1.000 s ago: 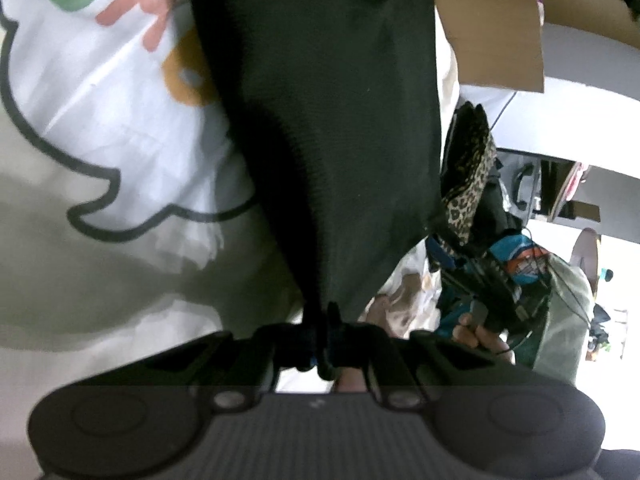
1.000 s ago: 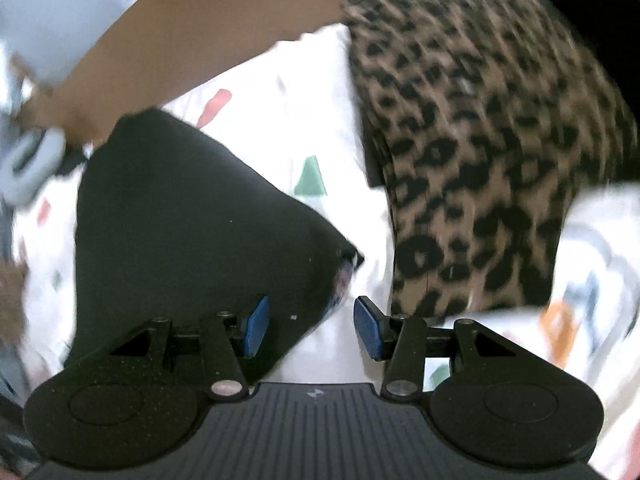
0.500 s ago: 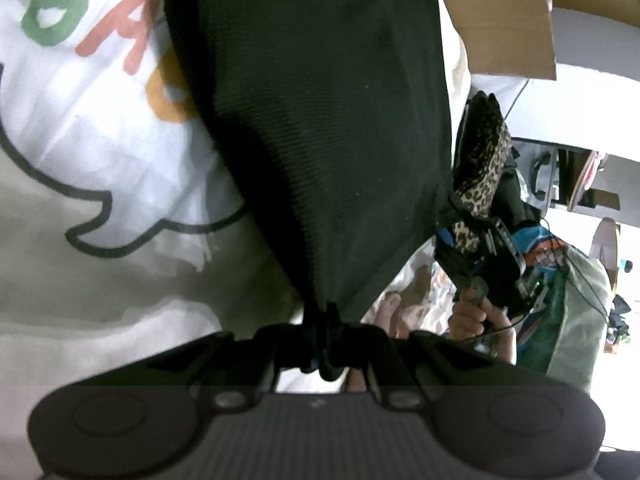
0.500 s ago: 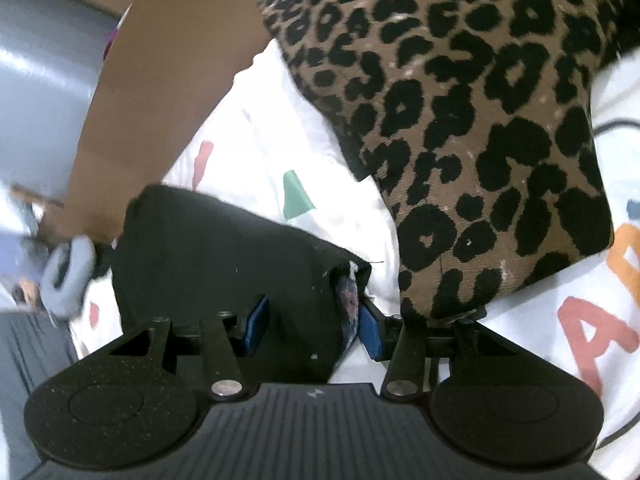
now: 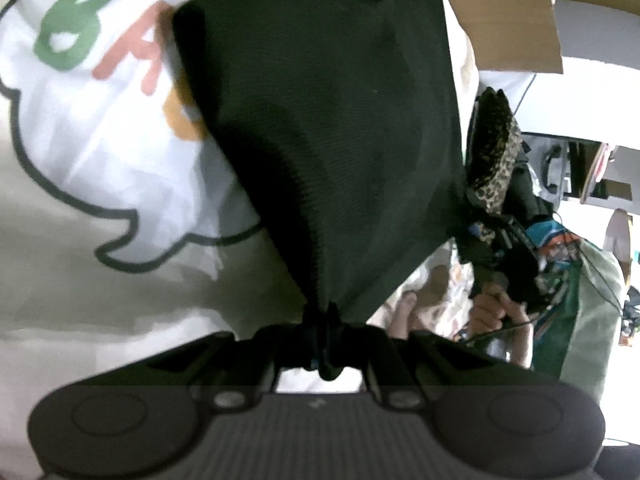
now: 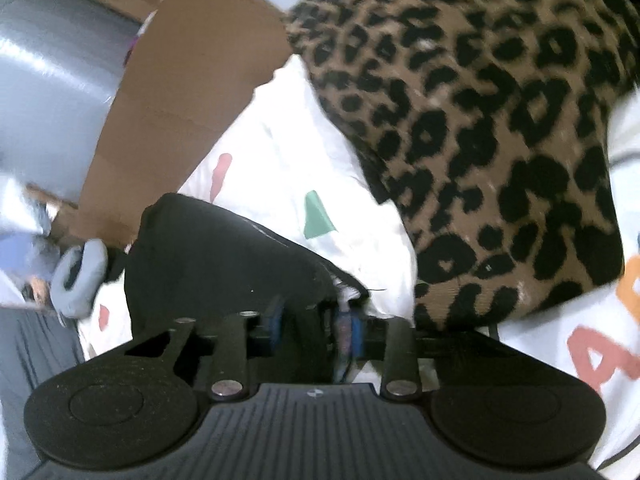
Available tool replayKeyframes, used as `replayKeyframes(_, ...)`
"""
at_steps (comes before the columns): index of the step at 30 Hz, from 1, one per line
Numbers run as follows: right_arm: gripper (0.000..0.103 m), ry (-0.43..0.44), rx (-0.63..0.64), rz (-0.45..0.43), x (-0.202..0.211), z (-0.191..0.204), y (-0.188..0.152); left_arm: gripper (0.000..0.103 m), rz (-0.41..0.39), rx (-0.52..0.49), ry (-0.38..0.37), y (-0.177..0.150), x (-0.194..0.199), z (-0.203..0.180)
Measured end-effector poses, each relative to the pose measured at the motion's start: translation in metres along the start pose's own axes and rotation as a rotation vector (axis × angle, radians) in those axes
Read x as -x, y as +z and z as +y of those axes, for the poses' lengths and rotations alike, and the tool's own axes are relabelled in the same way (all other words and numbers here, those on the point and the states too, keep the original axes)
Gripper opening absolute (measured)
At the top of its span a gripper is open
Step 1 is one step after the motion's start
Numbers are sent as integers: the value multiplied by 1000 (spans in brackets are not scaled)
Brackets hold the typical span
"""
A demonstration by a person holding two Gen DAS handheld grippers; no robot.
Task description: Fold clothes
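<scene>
surface: white printed sheet (image 5: 100, 152) was spread | room: cardboard (image 6: 180, 92) was seen | left gripper (image 5: 322, 340), right gripper (image 6: 316, 322): both clamped on black garment (image 5: 328, 120)

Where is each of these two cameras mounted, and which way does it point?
Left wrist: on the left gripper, looking along its fingers at the black garment they pinch; a hand shows.
Right wrist: on the right gripper, facing a leopard-print garment; no body part shows clearly.
Shared: the black garment, the white printed sheet, the leopard print.

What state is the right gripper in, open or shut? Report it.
Shut on the black garment: the right gripper has both blue pads pressed against the cloth's corner.
</scene>
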State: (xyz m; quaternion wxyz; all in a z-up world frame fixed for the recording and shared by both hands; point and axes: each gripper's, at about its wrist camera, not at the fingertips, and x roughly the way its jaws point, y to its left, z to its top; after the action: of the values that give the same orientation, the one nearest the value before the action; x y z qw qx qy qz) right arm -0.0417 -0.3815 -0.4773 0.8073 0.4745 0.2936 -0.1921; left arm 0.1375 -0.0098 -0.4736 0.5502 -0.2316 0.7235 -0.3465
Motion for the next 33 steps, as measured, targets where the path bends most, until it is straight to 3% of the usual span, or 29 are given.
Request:
replayKeyframes(6, 14, -21, 131, 6, -6, 21, 5, 3, 0, 5, -3, -1, 2, 4)
replayKeyframes(14, 14, -22, 76, 52, -18, 7, 13, 3, 1, -1, -14, -2, 7, 3)
replayKeyframes(19, 5, -27, 71, 84, -17, 6, 14, 3, -14, -19, -35, -4, 18, -4)
replayKeyframes(33, 5, 67, 159, 180, 20, 50, 3, 3, -188, -110, -34, 8, 128, -32)
